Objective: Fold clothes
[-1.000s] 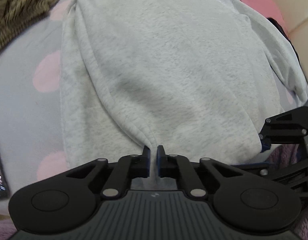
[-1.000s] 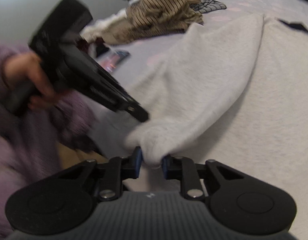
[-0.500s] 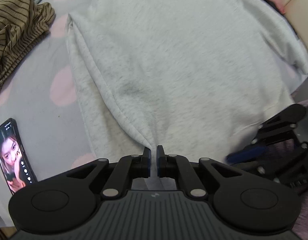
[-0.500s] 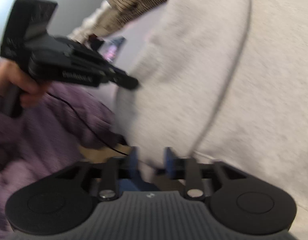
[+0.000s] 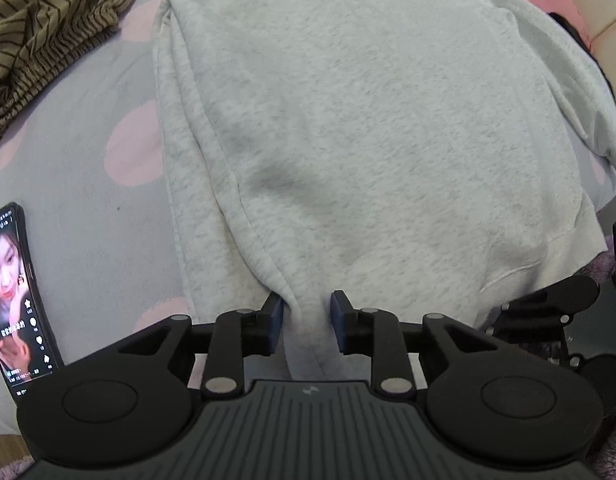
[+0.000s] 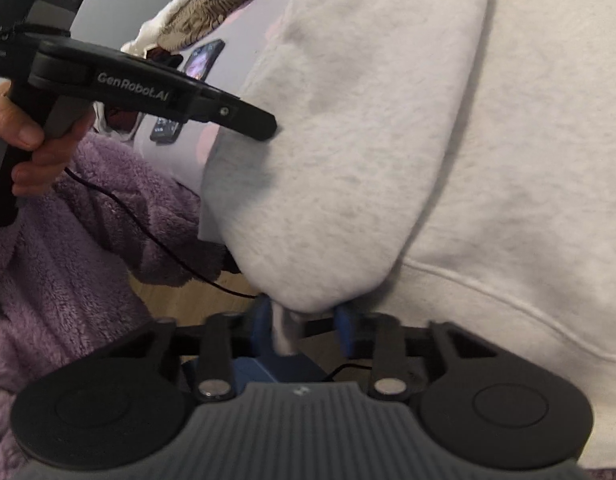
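Note:
A light grey sweatshirt (image 5: 348, 120) lies spread on the bed, its near hem folded toward me. My left gripper (image 5: 307, 320) is open, jaws parted on either side of a bunched fold of the hem, which still lies between them. My right gripper (image 6: 304, 326) is open too, with the sweatshirt's (image 6: 428, 140) folded corner resting between its blue pads (image 6: 345, 330). The left gripper also shows in the right wrist view (image 6: 268, 122), at the sweatshirt's left edge.
A lavender sheet with pink dots (image 5: 92, 168) covers the bed. A lit phone (image 5: 16, 292) lies at the left edge. A brown striped garment (image 5: 44, 28) is heaped at the far left. My purple fleece sleeve (image 6: 68, 248) is at the bed's edge.
Both grippers have opened, letting go of the sweatshirt hem after drawing it back toward me. The sweatshirt now rests flatter on the bed.

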Motion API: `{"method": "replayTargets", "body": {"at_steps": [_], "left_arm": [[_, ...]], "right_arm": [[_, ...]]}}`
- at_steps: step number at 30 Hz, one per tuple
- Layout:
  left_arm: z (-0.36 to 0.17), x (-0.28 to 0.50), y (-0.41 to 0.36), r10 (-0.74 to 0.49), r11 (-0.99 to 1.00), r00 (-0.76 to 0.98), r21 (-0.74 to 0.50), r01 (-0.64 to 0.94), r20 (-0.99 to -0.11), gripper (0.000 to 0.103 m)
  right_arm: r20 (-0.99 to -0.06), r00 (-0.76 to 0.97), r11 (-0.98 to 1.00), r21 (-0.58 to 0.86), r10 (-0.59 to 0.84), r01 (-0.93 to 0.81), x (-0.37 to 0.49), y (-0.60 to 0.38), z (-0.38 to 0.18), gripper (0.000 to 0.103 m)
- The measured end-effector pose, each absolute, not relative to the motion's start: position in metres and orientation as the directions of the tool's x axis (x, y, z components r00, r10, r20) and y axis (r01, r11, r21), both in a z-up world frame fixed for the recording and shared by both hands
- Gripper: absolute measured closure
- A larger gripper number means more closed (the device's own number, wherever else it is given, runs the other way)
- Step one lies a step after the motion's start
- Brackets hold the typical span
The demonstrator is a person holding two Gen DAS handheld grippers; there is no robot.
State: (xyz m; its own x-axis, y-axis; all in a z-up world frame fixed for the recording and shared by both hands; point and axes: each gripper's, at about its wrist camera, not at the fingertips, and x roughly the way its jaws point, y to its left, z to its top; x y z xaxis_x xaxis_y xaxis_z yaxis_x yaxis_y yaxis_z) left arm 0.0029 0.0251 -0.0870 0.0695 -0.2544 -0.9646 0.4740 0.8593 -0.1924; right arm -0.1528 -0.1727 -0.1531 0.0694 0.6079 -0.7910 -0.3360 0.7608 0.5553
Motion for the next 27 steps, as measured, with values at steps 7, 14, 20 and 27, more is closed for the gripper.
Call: {"method": "replayTargets", "body": {"at_steps": [7,14,20,27], "left_arm": [[-0.064,-0.006,0.032,-0.224,0.843,0.099,-0.142,0.519,-0.969,0.099],[-0.061,-0.002,0.049,-0.217,0.863,0.099,-0.144,0.484,-0.971,0.099],[-0.075,0.003,0.048,-0.195,0.877,0.08,-0.137,0.461,-0.978,0.082],[-0.047,0.028,0.052,-0.21,0.886,0.155,-0.121,0.448,-0.965,0.077]], "right_arm": [[-0.717,0.006,0.664,0.643,0.697,-0.38,-0.157,-0.165,-0.143,0.099],[-0.679,-0.043,0.6,0.675,0.733,-0.429,-0.156,-0.153,-0.134,0.099],[-0.768,-0.021,0.69,0.587,0.64,-0.424,-0.152,-0.154,-0.143,0.076],[-0.792,0.117,0.752,0.506,0.599,-0.422,-0.146,-0.179,-0.115,0.056]]}}
